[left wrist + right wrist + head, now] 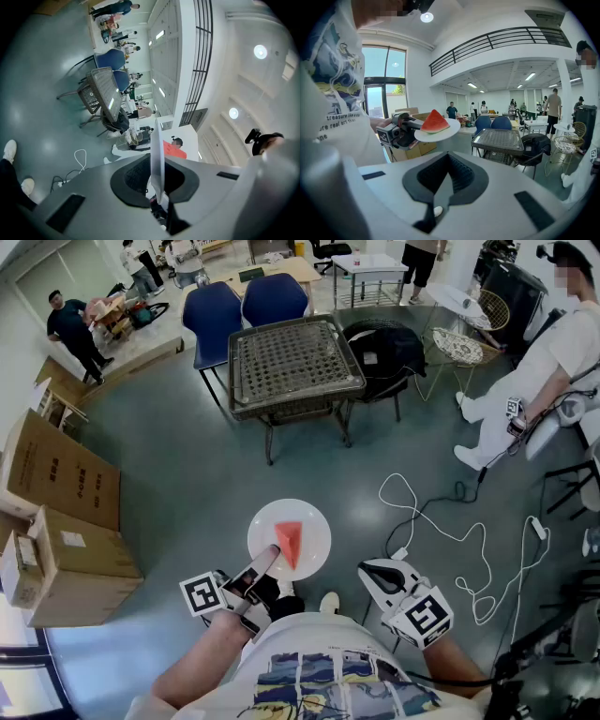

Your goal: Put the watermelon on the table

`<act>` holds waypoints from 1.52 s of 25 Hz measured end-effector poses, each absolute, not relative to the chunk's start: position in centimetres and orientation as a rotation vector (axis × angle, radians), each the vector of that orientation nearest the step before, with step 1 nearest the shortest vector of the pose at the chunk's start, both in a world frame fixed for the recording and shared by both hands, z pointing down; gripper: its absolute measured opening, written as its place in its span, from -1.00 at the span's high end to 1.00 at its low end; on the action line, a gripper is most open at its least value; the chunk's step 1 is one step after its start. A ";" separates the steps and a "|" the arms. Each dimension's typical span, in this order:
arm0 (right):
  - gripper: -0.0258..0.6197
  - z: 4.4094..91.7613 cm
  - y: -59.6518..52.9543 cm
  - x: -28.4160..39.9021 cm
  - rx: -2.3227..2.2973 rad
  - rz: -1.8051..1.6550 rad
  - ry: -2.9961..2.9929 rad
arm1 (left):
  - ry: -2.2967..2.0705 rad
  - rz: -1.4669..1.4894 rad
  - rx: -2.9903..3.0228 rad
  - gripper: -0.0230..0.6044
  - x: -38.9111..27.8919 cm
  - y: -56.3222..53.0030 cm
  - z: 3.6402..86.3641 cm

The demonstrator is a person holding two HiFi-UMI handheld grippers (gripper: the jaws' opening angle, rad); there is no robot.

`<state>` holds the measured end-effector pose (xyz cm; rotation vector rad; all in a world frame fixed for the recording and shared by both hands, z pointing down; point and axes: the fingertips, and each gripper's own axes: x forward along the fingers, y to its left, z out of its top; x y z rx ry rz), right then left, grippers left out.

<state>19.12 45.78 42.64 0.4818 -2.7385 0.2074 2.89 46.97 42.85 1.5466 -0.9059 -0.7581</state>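
Left claw point(267, 563): pinching the rim of a white plate point(314, 521). The left gripper view shows the plate point(157, 164) edge-on between the pads of this claw point(157, 187), with both pads against it.

Watermelon point(290, 542): one red wedge lying on the plate just beyond the left claw's tips. It is touching the plate only, not the claw. In the left gripper view the wedge point(172, 150) shows on one face of the plate. In the right gripper view the watermelon point(435, 122) sits rind down and point up, with the plate point(450, 129) held about level.

Right claw point(375, 576): pressed together, nothing between the pads. Its own view confirms the pads of this claw point(443, 187) meet. It is held beside the plate without touching it.

Bench point(295, 362): a dark woven-top table, with nothing on its top. The plate is held over the floor point(169, 456), well short of the bench's near edge. In the right gripper view the bench point(499, 139) stands beyond the plate.

Surroundings: two blue chairs point(244, 306) at the bench's far edge and a black chair point(384, 348) at its right edge. Cardboard boxes point(61, 474) are stacked well off the left edge. A white cable point(459, 535) lies loose on the floor off the near right corner. A seated person in white point(534, 371) is well off the right edge.
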 end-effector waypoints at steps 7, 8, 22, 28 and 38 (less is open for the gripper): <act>0.89 42.6 46.0 20.7 0.480 0.200 -2.755 | -0.921 -0.774 1.571 0.84 4.1 46.8 41.6; 0.89 42.6 45.8 20.9 0.479 0.205 -2.758 | -0.923 -0.777 1.568 0.84 4.2 46.9 41.6; 0.87 42.8 39.6 18.4 0.518 0.181 -2.748 | -0.933 -0.794 1.566 0.84 0.7 41.3 42.2; 0.78 41.3 33.0 15.3 0.610 0.091 -2.712 | -0.899 -0.770 1.609 0.84 -2.7 34.1 42.5; 0.78 40.1 23.1 6.5 0.656 0.012 -2.696 | -0.892 -0.745 1.635 0.84 -10.6 23.9 42.8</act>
